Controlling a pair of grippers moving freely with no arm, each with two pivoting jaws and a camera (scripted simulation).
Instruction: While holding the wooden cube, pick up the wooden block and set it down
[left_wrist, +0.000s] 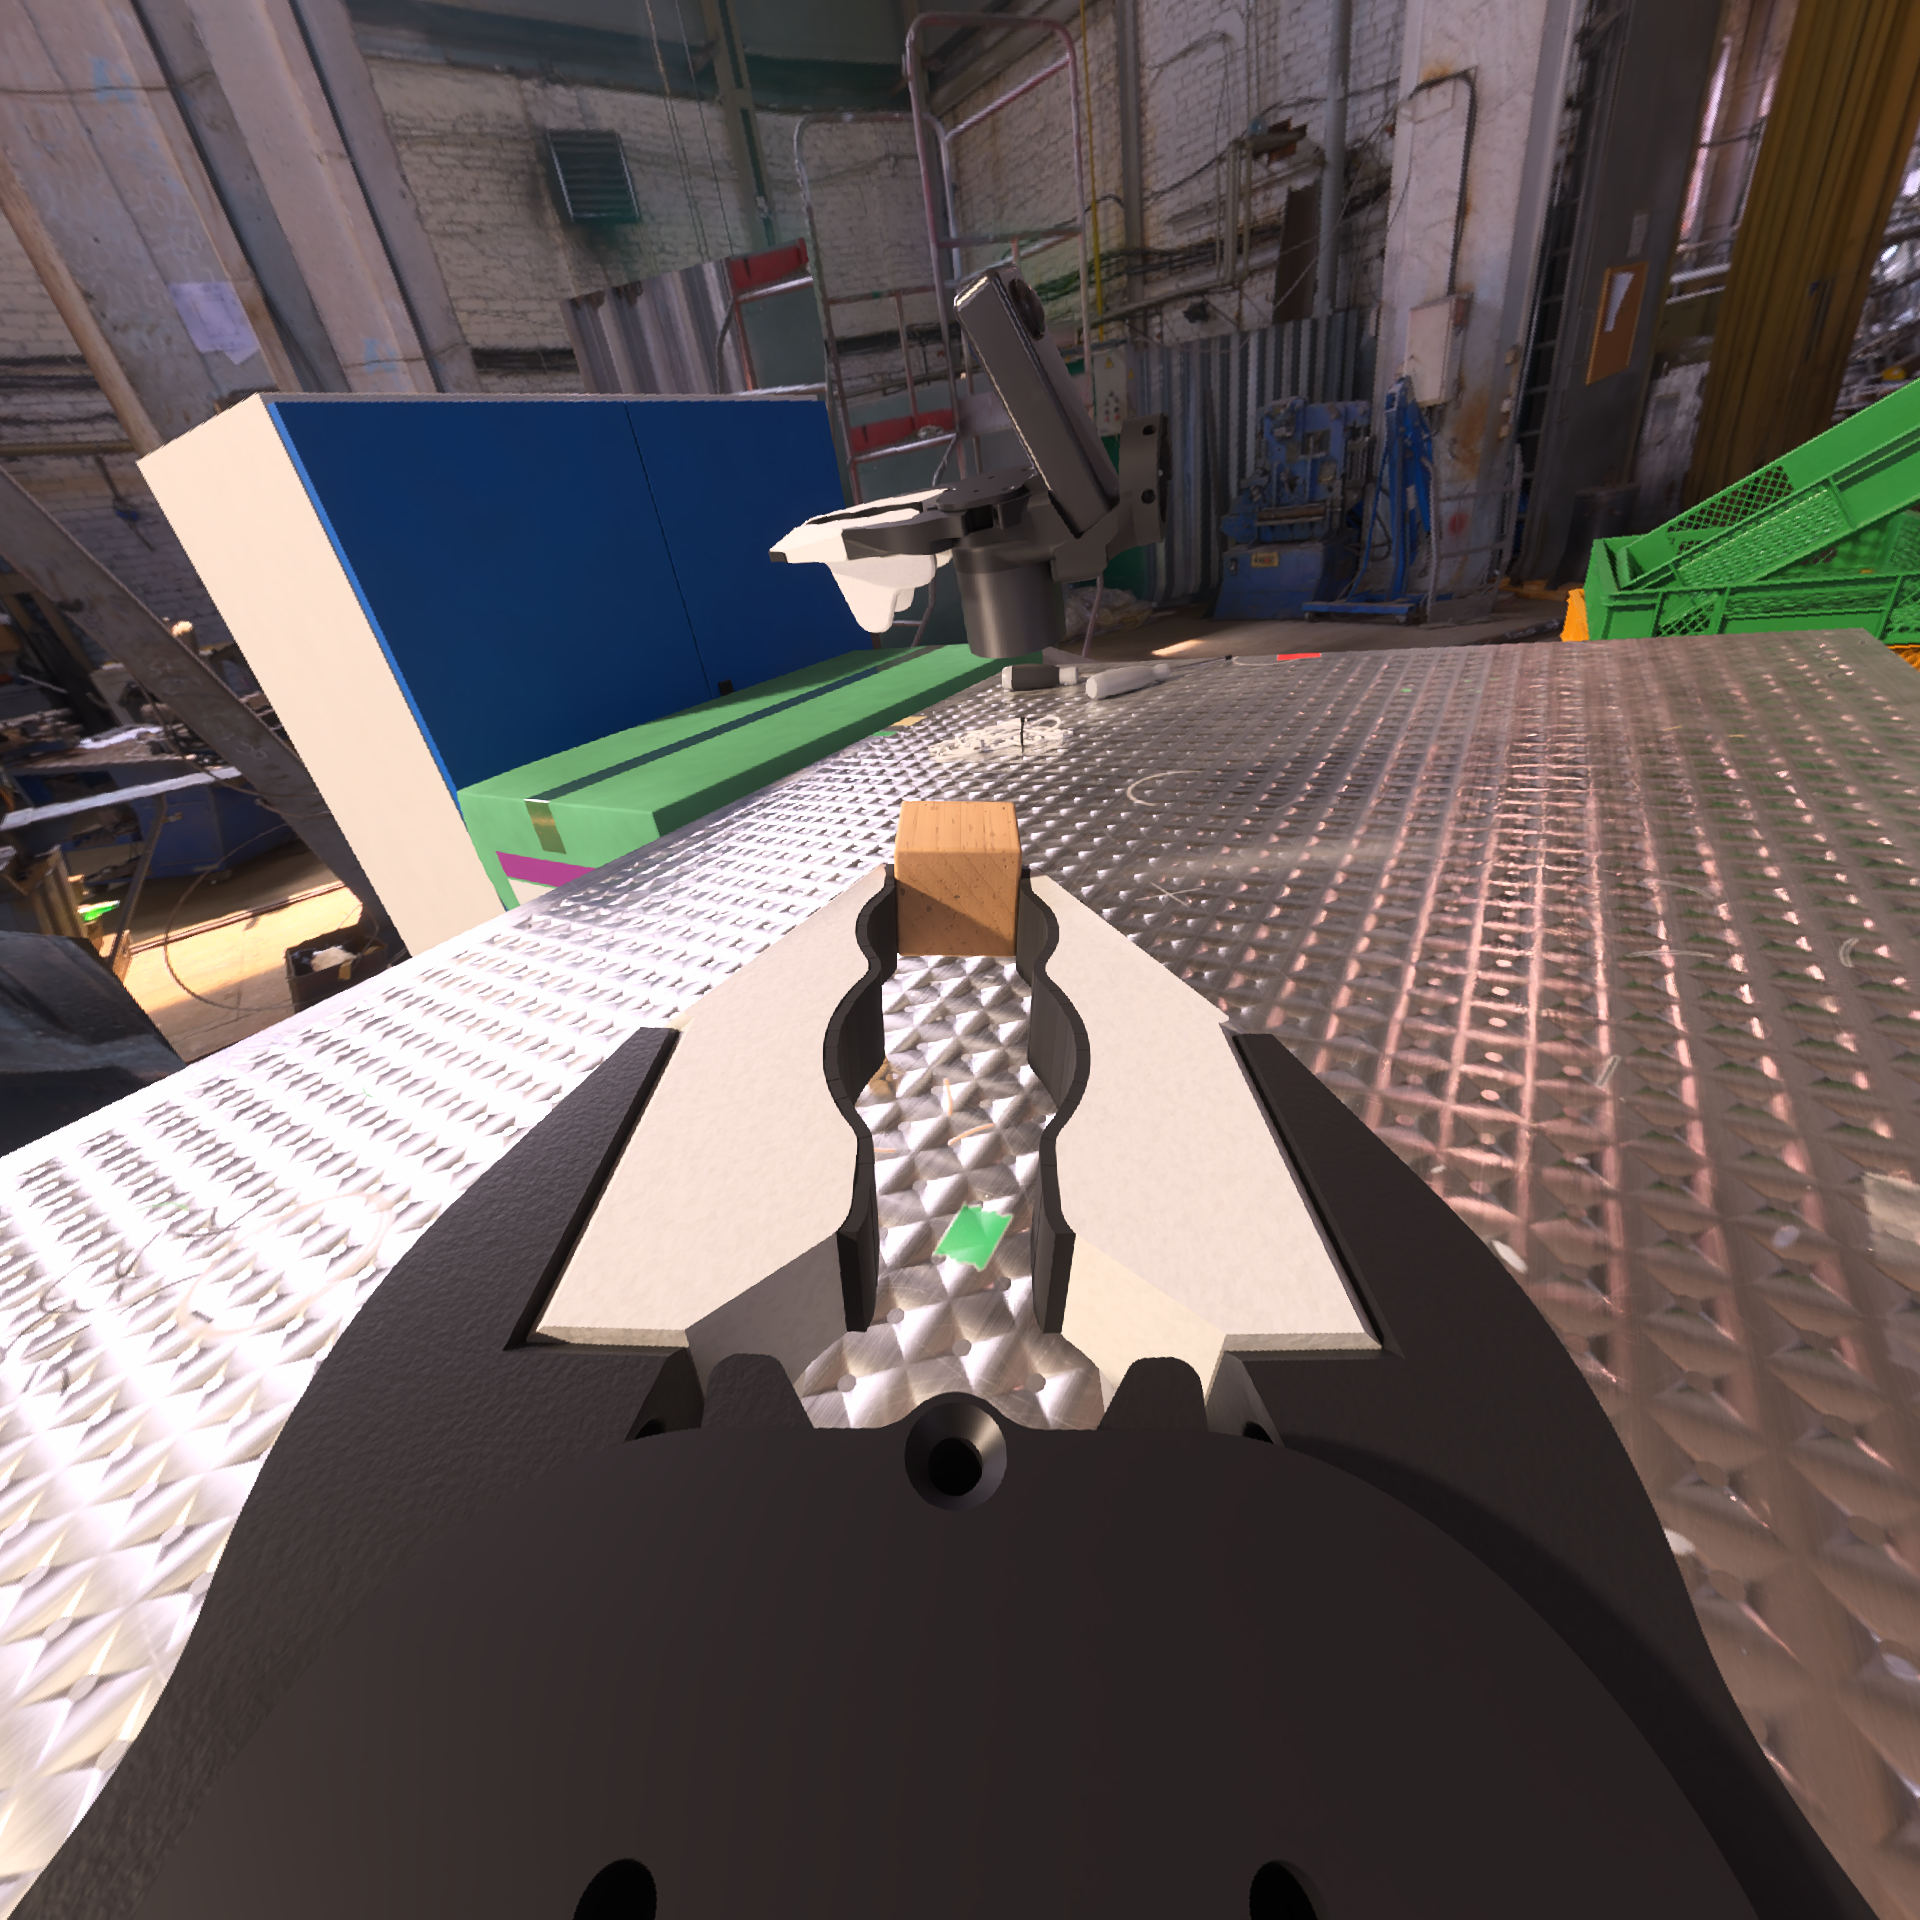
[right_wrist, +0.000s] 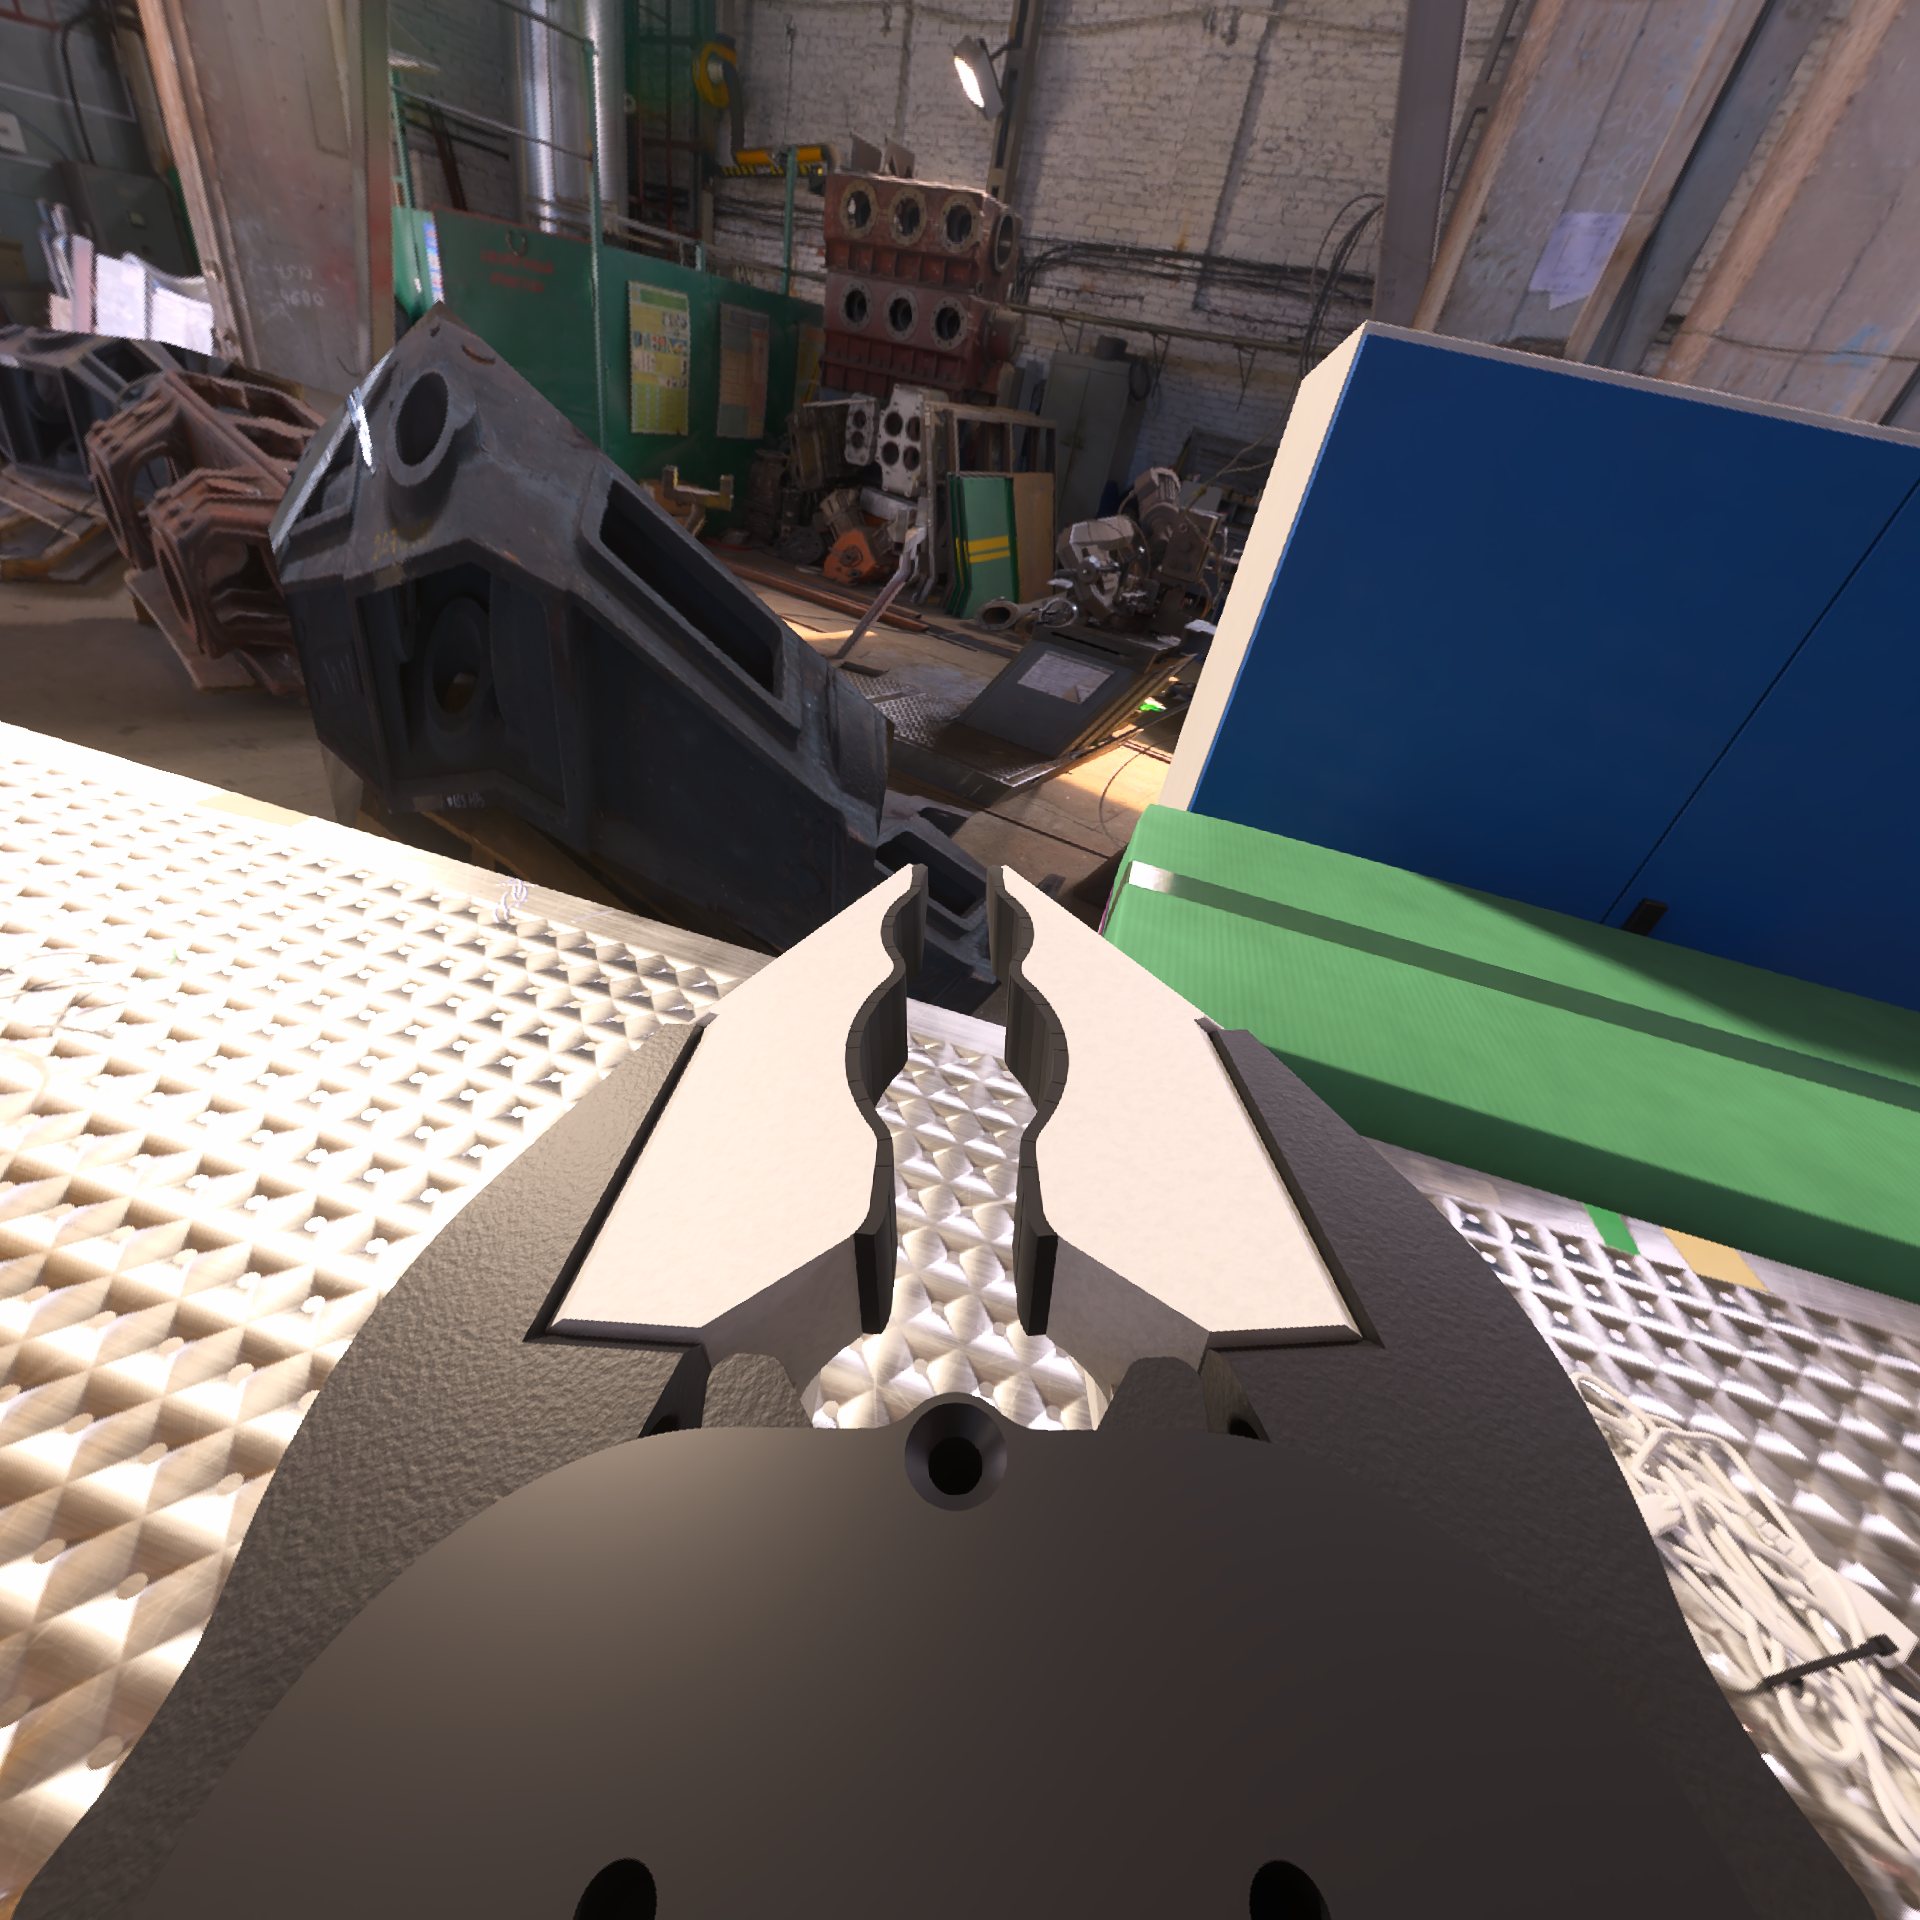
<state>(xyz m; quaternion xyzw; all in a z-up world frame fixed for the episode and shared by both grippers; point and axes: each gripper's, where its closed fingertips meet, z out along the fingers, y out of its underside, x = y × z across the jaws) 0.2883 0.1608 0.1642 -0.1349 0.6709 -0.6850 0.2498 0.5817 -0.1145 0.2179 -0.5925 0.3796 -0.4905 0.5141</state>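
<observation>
Cube (left_wrist: 956, 878) of pale wood, clamped at the tips of the left gripper (left_wrist: 958, 914), held clear above the table (left_wrist: 1455, 987). Judged light, rigid, not fragile; smooth flat faces, square edges, best taken on opposite sides as now. Right gripper (right_wrist: 954, 914) empty, jaws at a narrow gap. Wooden block not visible in either view. Table of embossed, reflective metal plate. Beyond: flat green slab (right_wrist: 1507, 1039), upright blue panel (right_wrist: 1610, 644).

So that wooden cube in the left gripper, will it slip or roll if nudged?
Probably not. The wooden cube looks rigid, with flat faces the left gripper pinches squarely. Only the tips hold it, so a bump might twist it. Set down, it should sit, not roll.
</observation>
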